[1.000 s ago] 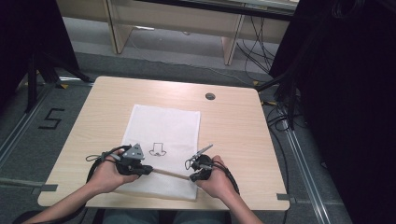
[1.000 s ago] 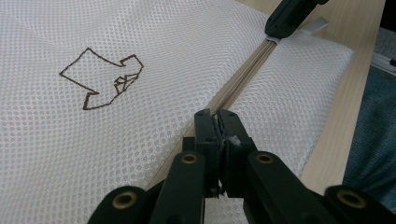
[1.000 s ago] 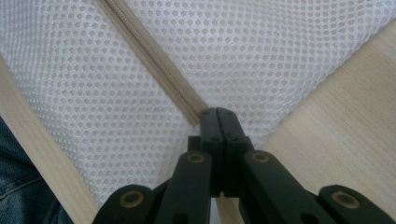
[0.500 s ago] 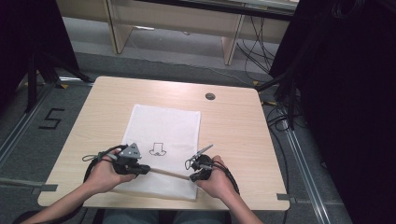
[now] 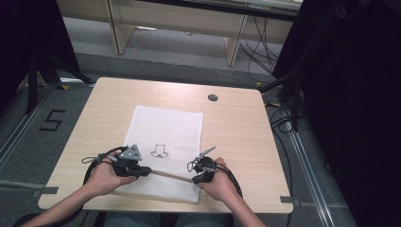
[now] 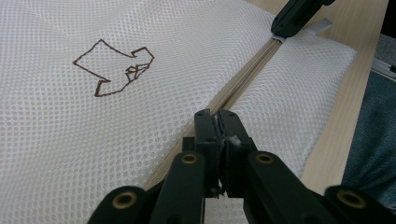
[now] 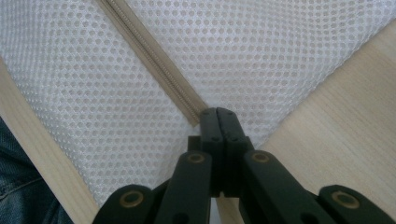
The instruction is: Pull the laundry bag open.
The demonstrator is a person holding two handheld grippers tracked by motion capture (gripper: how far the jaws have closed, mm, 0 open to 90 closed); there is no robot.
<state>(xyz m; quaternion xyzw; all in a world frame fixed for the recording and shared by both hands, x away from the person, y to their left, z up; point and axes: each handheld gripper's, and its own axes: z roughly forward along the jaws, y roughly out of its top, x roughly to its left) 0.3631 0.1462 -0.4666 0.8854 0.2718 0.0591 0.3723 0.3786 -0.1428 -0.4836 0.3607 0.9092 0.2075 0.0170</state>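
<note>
white mesh bag (image 5: 165, 142) with a dotted weave, a beige zipper (image 6: 243, 74), a brown outline drawing (image 6: 116, 65); pale wood table (image 5: 241, 127); black grippers.

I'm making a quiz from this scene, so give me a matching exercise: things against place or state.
1. left hand-held gripper
2. right hand-held gripper
3. brown outline drawing
4. round grommet

a. set in the bare table top, far side
b. shut at the zipper's end by the bag's edge
c. printed on the white mesh
d. shut on the zipper partway along

1-d, 2-b, 3-c, 4-a

Numeral "5" (image 5: 51, 122) marked in black on the floor (image 5: 28, 109), left of the table (image 5: 236, 123).
</note>
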